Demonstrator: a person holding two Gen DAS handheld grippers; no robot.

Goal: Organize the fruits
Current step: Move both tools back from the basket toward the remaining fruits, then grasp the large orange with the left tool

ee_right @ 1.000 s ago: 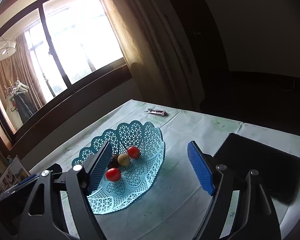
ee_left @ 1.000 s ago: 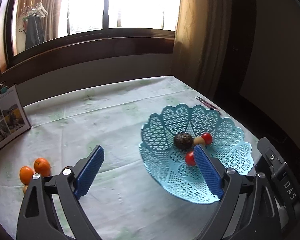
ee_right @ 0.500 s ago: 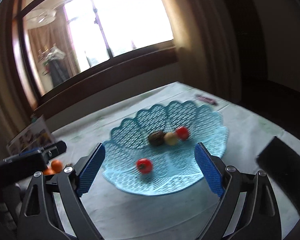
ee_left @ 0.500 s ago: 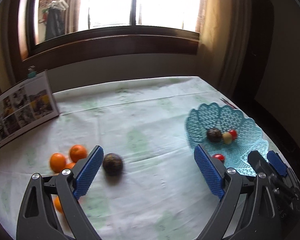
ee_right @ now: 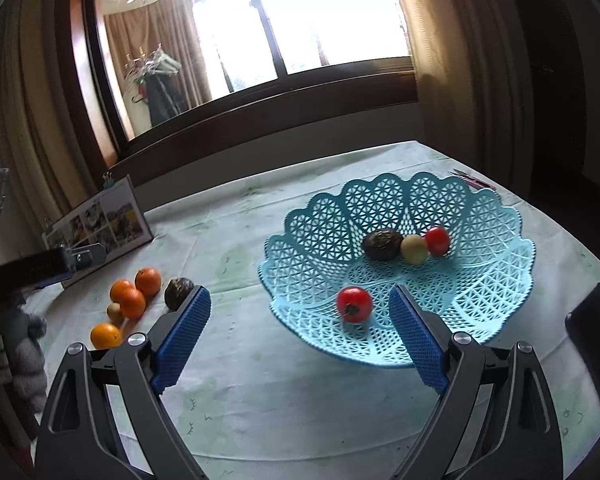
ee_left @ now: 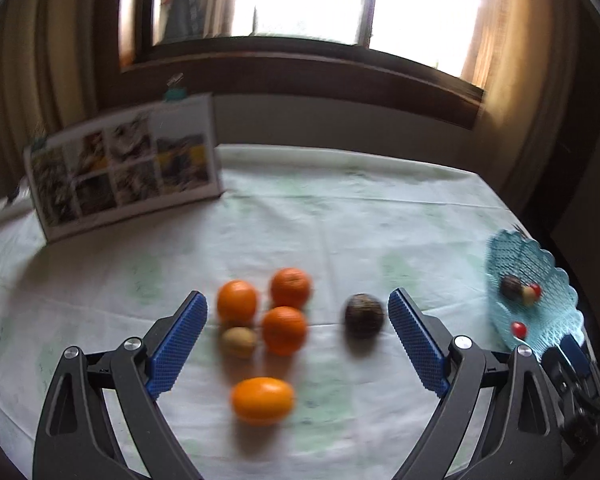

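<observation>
My left gripper [ee_left: 296, 344] hangs spread wide and empty over loose fruit on the tablecloth [ee_left: 340, 220]: oranges [ee_left: 284, 330], a kiwi [ee_left: 238, 342], a dark avocado [ee_left: 364, 315]. My right gripper [ee_right: 300, 336], also spread and empty, faces the blue basket [ee_right: 312, 232] w/ a tomato [ee_right: 354, 304] near its front rim.

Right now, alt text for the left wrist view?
The open left hand-held gripper hovers over a tablecloth, framing a loose cluster of four orange fruits, a small brown fruit and a dark round fruit. A blue lattice basket holding a few fruits sits at far right; a photo board stands behind.
</observation>
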